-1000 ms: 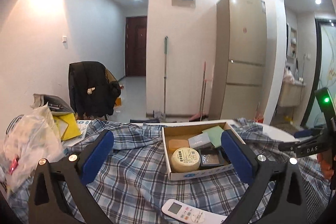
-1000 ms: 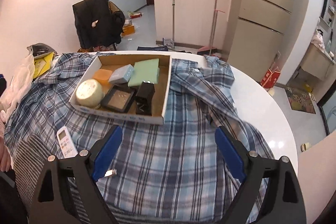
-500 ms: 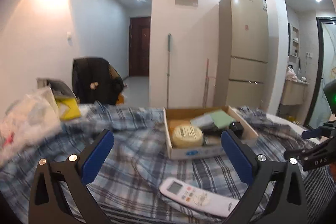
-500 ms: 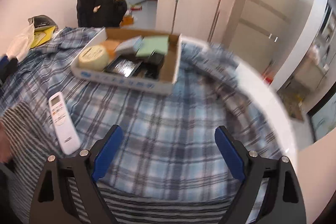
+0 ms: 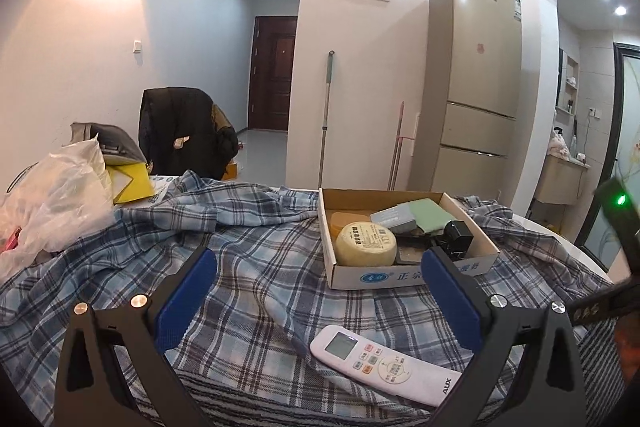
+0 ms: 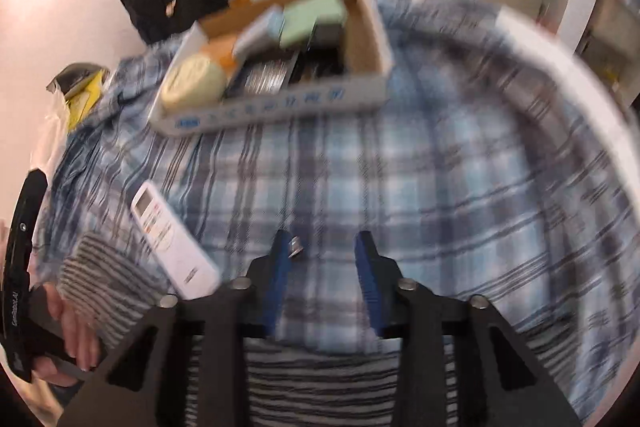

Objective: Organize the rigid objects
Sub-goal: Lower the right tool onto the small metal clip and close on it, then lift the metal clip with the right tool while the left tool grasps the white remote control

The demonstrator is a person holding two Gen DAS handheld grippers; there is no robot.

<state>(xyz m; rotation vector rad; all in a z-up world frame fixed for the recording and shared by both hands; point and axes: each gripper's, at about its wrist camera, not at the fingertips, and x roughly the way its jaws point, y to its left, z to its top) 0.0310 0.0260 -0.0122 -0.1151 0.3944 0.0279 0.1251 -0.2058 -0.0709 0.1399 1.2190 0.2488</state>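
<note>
One remote [image 5: 386, 365], one cardboard box [image 5: 372, 277]

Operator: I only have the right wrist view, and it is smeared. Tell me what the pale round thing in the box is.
Observer: It is a round yellow tin with a printed label on its lid, at the front left of the cardboard box.
Operator: Report the left claw; I see only its handle.
Observer: The left claw stands wide open, and its pads press on nothing.
Operator: Read me the white remote.
Observer: The remote lies on the plaid cloth with AUX printed at its near end.
</note>
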